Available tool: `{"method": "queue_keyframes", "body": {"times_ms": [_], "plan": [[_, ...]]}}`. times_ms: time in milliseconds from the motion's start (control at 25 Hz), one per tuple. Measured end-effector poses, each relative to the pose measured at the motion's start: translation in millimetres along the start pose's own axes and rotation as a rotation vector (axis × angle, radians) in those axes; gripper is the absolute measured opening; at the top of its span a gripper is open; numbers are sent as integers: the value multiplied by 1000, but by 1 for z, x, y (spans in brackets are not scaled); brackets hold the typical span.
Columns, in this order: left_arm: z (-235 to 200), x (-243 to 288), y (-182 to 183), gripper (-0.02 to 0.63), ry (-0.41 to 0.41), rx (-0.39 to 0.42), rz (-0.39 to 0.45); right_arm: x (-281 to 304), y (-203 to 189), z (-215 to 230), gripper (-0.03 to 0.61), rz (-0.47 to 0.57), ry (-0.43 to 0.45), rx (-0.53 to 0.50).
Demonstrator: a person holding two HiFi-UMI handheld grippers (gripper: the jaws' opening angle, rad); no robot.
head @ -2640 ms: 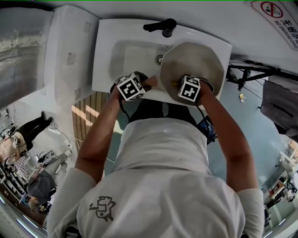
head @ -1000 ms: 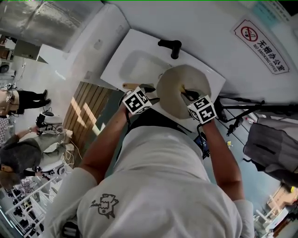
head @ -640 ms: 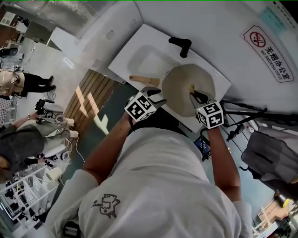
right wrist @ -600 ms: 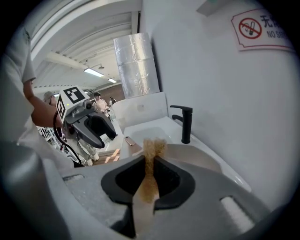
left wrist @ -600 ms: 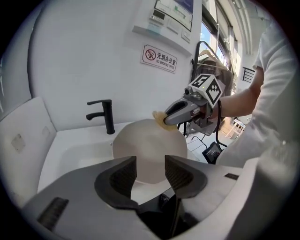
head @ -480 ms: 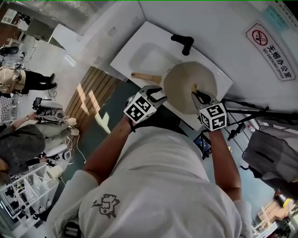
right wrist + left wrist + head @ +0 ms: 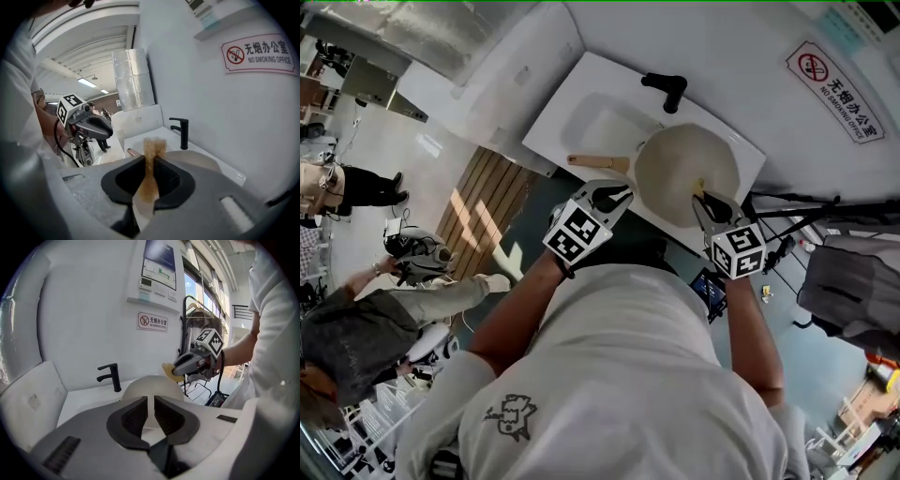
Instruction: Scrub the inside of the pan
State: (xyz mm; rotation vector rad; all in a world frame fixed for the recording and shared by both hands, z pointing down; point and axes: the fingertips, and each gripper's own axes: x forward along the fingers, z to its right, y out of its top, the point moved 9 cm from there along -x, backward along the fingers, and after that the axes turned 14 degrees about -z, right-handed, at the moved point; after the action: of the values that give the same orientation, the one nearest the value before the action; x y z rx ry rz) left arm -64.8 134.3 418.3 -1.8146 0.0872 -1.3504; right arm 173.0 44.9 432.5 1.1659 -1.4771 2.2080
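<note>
Right now the left gripper [image 7: 151, 400] is closing its jaws on nothing. Only a narrow slit shows between the pads, and the pan [image 7: 151, 384] lies beyond them, well apart. The right gripper [image 7: 150, 161] is clamped on a thin tan sponge [image 7: 153, 146], whose free end sticks out past the jaw tips above the pan's pale inside. The pan rests over the right side of the sink [image 7: 581, 117], near the front edge. Its wooden handle [image 7: 598, 162] points left across the basin, and neither gripper touches it.

That looks like the main risk. If the sponge is pressed down and dragged while the handle is unheld, the pan may skate, spin or tip off the rim, into the basin or toward the person. The left gripper would have to spread its jaws before it could take the handle. The sponge is only narrowly pinched, so hard scrubbing could fold it or pull it free. The black faucet [image 7: 666, 87] stands just behind the pan, where a wide stroke could strike it.
</note>
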Motion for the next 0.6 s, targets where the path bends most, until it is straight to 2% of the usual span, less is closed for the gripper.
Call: {"method": "queue_keyframes", "body": {"times_ms": [240,600], "plan": [[-6,-39,-18,3,-46,38,66,-9,9,-48,54,55,-78,36],[0,-91,-53,2,-134,87,135,-33,1,-130,52,124,-178,97]]}}
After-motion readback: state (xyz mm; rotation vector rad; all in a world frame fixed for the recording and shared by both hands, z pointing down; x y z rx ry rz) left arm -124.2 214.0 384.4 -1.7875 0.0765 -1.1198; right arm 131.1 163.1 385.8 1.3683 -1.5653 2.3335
